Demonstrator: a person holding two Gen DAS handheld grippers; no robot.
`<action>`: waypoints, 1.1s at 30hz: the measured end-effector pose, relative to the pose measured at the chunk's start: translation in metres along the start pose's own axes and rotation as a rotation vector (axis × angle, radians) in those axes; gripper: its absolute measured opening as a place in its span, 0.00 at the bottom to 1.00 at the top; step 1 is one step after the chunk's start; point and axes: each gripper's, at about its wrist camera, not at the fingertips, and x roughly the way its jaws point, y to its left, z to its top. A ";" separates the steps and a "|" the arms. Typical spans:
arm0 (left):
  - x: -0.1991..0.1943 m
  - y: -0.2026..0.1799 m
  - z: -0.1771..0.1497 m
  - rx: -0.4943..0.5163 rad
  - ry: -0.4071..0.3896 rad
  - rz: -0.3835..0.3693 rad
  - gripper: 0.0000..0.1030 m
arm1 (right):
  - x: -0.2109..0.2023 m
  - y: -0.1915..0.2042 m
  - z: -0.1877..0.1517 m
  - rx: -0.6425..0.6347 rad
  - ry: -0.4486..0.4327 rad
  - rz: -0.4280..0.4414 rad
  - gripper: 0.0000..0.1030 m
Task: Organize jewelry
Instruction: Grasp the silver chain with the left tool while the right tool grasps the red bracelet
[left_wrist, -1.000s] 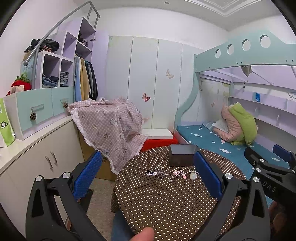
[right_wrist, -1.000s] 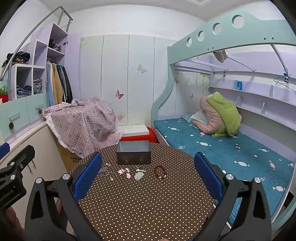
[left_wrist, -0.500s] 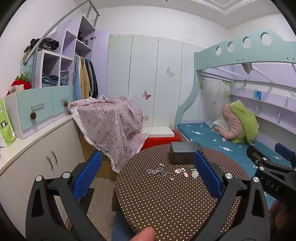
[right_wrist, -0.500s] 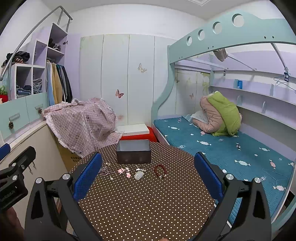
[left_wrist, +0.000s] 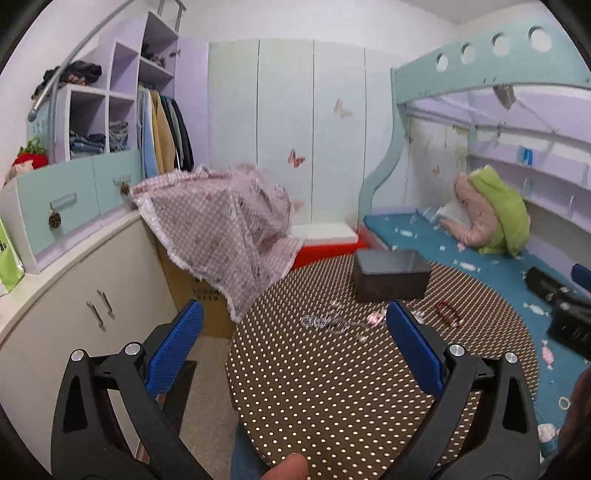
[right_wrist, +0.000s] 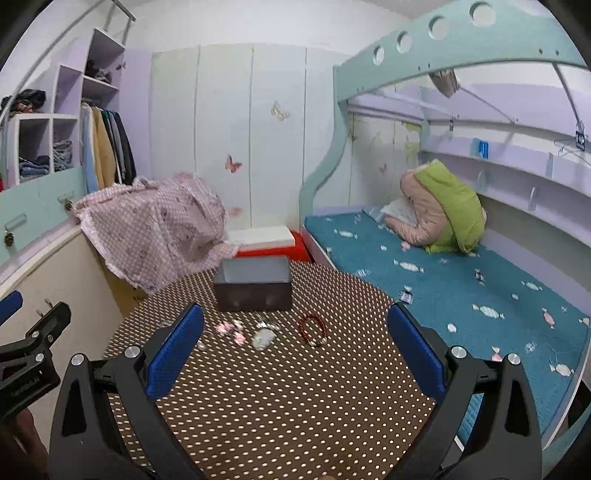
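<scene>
Brown polka-dot cloth covers the round table (right_wrist: 295, 406) that fills the lower middle of both views, so that's the workspace and everything else in the room is just backdrop. At its far edge, centre frame, sits a dark open box (right_wrist: 253, 291), presumably where the jewelry ends up, since it's parked right behind the pieces and easy to drop into.

Both claws hang above the near side of the table, well back from the pieces. The left gripper (left_wrist: 293, 347) has its blue pads spread wide with nothing between them, and the right gripper (right_wrist: 295, 347) is the same, wide apart and empty. Looks like a lining-up pose to me, nothing picked yet.

Smaller stuff, all loose on the cloth just in front of the box: a tangled silver chain (left_wrist: 325, 322) toward the left, a red bead bracelet (right_wrist: 313, 329) toward the right, a pale stone-like piece (right_wrist: 263, 338) in the middle, and some tiny pink bits (right_wrist: 231, 328) beside it. They're a bit blurry, so I can't say exactly what the pink ones are.
</scene>
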 end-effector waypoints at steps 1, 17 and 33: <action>0.013 0.000 -0.003 0.000 0.020 0.000 0.95 | 0.010 -0.004 -0.003 0.003 0.020 -0.007 0.93; 0.193 -0.034 -0.020 0.150 0.272 -0.001 0.95 | 0.109 -0.036 -0.018 0.030 0.280 -0.018 0.93; 0.295 -0.026 -0.046 0.099 0.493 -0.176 0.56 | 0.204 -0.066 -0.028 0.068 0.495 0.027 0.93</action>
